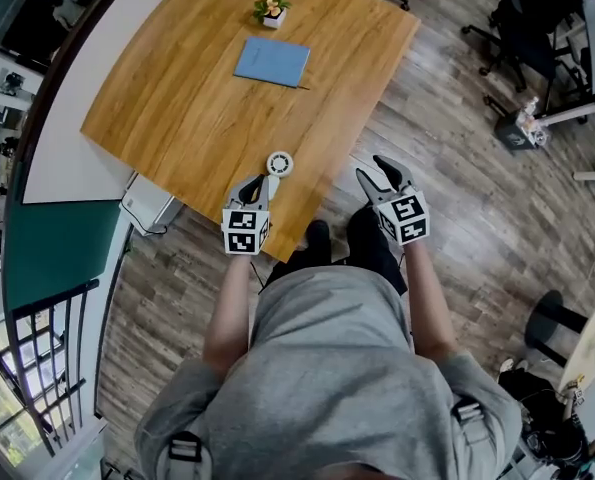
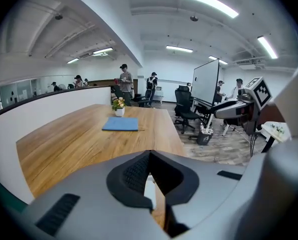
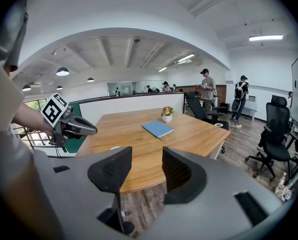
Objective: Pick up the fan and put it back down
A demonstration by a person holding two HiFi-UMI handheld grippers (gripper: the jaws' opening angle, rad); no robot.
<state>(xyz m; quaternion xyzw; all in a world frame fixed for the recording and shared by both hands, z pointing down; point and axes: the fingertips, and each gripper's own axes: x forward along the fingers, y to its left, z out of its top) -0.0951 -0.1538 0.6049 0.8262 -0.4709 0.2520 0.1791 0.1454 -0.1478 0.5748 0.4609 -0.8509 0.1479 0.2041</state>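
1. Jaws of my left gripper (image 2: 149, 160) are pressed together at the tips, pinching nothing. A white sliver shows low in the gap beneath them; I cannot tell what it is.
2. Jaws of my right gripper (image 3: 146, 156) are spread, with only desk edge and floor between them.
3. The fan (image 1: 280, 163) is small, white and round-headed. It sits on the desk (image 1: 167, 118) close to the edge nearest me. In the head view it lies just ahead of the left gripper's tips.
4. From the right gripper view the fan is a small white patch on the desk top. The left gripper hangs above it and clear of it.
5. I cannot tell whether the fan is upright or lying flat.
6. The right gripper is off the desk's near corner, over the floor (image 1: 457, 178) and well apart from the fan.
7. Farther up the desk lies a blue notebook (image 1: 272, 61), flat and slightly skewed. Beyond it, near the far edge, is a small potted plant (image 1: 271, 8); the two are apart.
8. Black office chairs (image 1: 532, 13) stand on the floor to the right of the desk.
9. Several people (image 2: 125, 84) stand past the desk's far end.
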